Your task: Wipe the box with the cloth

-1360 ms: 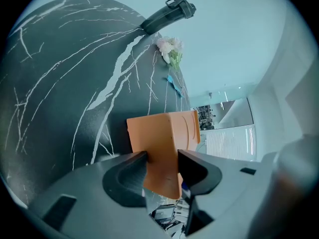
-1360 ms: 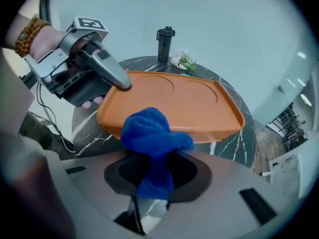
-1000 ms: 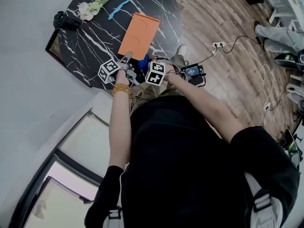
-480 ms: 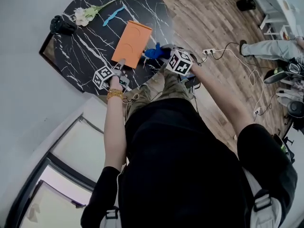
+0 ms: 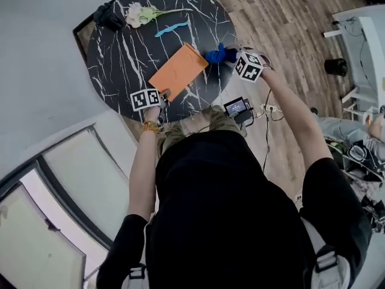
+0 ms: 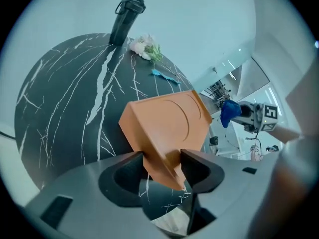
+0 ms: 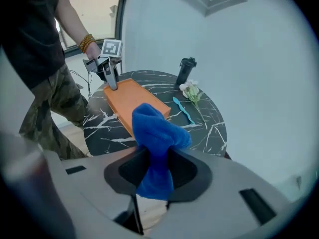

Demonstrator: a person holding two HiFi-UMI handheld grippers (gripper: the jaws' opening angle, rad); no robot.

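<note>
Left claw [image 6: 163,166] on box [image 5: 178,71] near corner, jaws opening, pads touching both sides: likely steadying box for wiping. Box lies mid-desk [image 5: 120,59]. Right of box's far corner: right claw [image 7: 157,166] clamped on bunched cloth [image 7: 157,128], not yet on box.

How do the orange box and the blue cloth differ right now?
The orange box is flat and stiff; the blue cloth is soft and bunched. The box lies on the table, a corner between the left gripper's opening jaws; the right gripper clamps the cloth in the air.
</note>
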